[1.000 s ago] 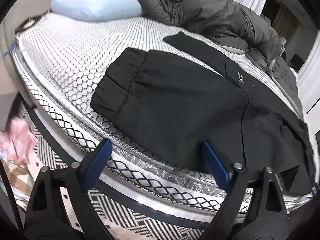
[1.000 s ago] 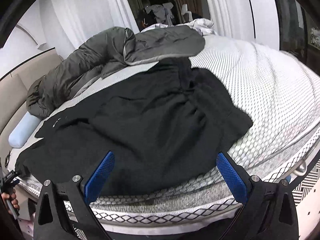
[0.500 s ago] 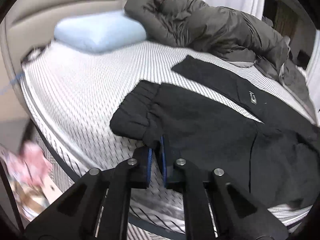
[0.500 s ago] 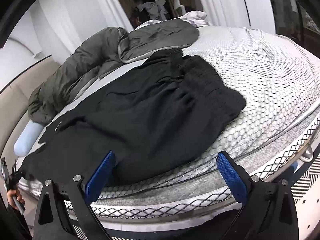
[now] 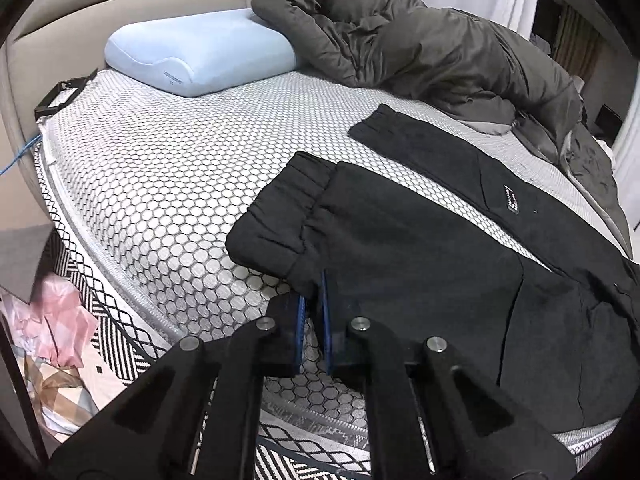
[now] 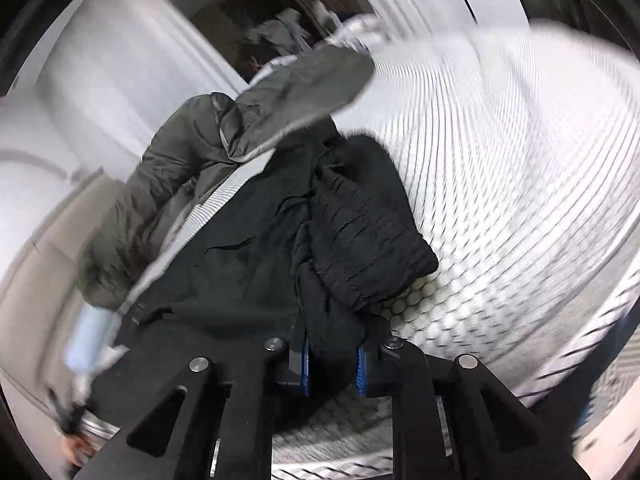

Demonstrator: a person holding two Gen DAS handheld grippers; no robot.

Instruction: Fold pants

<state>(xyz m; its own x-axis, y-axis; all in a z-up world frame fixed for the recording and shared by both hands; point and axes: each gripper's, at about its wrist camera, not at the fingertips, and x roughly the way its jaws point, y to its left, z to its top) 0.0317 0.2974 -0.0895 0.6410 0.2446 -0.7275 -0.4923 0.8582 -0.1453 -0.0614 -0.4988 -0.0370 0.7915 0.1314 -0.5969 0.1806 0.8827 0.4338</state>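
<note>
Two hand-held grippers are on the pants [image 5: 420, 248], which lie spread across the bed [image 5: 160, 184]. From the left: pink cloth [image 5: 60, 316] lies on the floor beside the bed, and a blue pillow [image 5: 200, 56] sits at the head. I see my left hand-held gripper [image 5: 313, 300] pinched narrow on the near edge of a pant leg, just behind its gathered cuff [image 5: 280, 216]; the blue pads are nearly together with cloth between them. A second leg stretches beyond, toward the grey duvet [image 5: 420, 48] heaped at the back. Further right, in a blurred view, my right hand-held gripper [image 6: 333, 360] is closing on a bunched fold of the pants beside the ribbed waistband [image 6: 360, 224], fabric filling the gap between its pads.
</note>
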